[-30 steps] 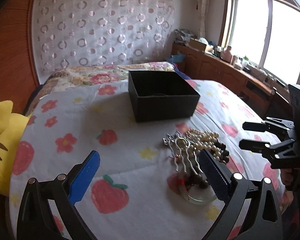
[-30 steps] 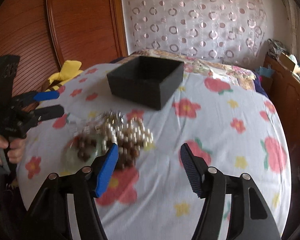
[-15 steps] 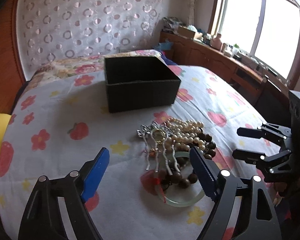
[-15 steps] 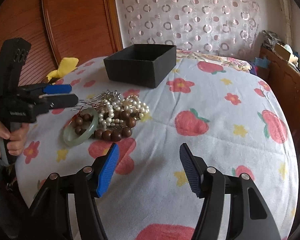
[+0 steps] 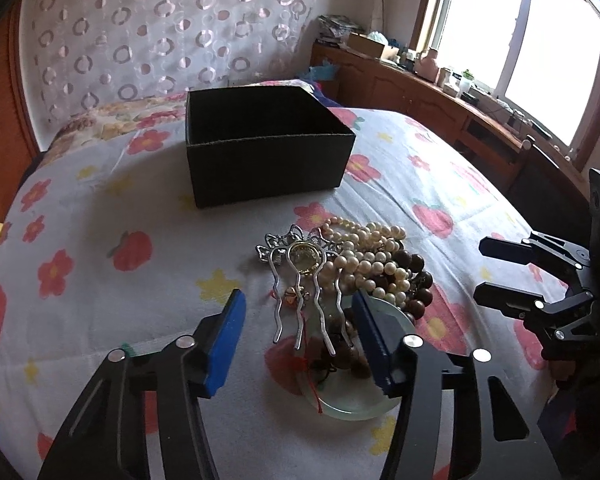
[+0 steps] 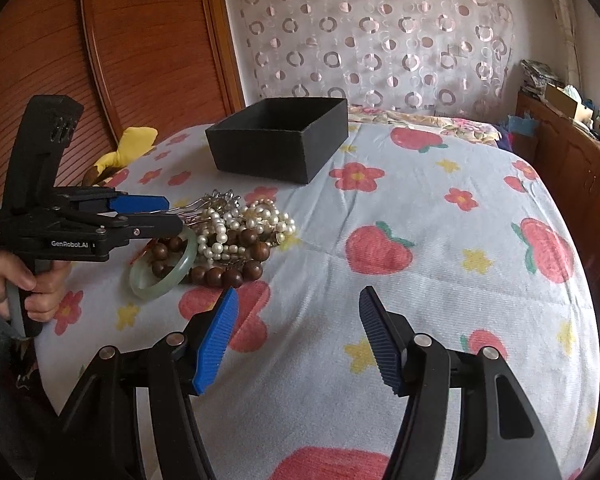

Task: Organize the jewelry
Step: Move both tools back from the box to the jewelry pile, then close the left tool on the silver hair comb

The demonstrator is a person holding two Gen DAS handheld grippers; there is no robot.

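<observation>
Jewelry pile on bed, left gripper over it.
I see the silver pronged hair comb [image 5: 304,288] atop pearl and brown bead strands [image 5: 380,264] before the black open box [image 5: 268,148]. My left gripper [image 5: 298,316] straddles the comb, jaws closing, not touching; right gripper [image 6: 298,320] apart, empty.

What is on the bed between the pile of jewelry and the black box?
Nothing: in the left wrist view, only bare flowered bedsheet lies between the jewelry pile and the black box.

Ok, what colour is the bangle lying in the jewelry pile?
Pale translucent green; the bangle shows best in the right wrist view.
</observation>
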